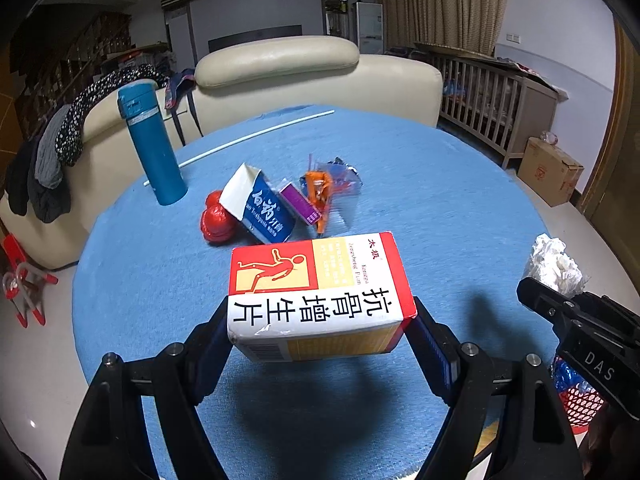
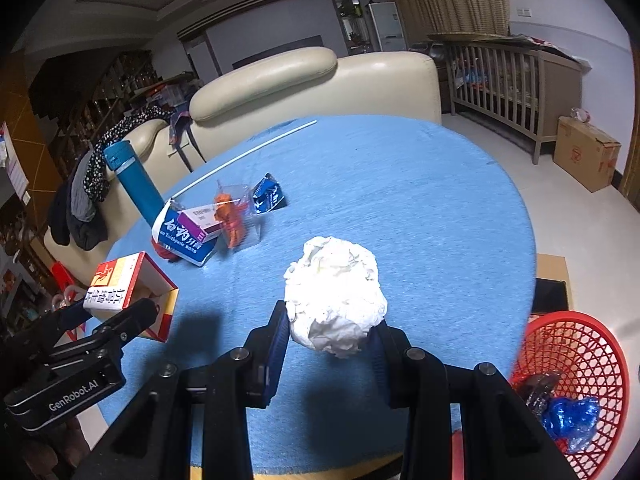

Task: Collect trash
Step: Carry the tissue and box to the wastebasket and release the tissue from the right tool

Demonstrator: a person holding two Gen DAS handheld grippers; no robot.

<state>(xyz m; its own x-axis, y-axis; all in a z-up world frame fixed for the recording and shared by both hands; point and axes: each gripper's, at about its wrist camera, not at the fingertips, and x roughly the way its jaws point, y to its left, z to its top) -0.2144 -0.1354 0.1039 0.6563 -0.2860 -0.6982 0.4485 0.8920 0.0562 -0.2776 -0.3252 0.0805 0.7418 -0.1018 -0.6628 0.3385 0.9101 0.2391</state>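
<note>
My left gripper [image 1: 320, 316] is shut on a red and white medicine box [image 1: 316, 292] and holds it above the blue round table [image 1: 440, 200]. My right gripper [image 2: 332, 328] is shut on a crumpled white paper ball [image 2: 336, 300], also lifted over the table. The box also shows in the right wrist view [image 2: 120, 284]. More trash lies mid-table: a blue toothpaste box [image 1: 260, 204], a purple box [image 1: 300, 202], a red bag [image 1: 216, 220], an orange wrapper [image 1: 320, 192] and a blue foil packet [image 2: 268, 194]. A red mesh basket [image 2: 580, 364] stands low at the right with blue plastic inside.
A teal flask [image 1: 150, 144] stands at the table's far left. A thin white rod [image 1: 240, 142] lies along the far edge. A cream sofa [image 1: 280, 68] sits behind the table. A wooden crib [image 2: 516, 84] and a cardboard box [image 2: 588, 152] are at the right.
</note>
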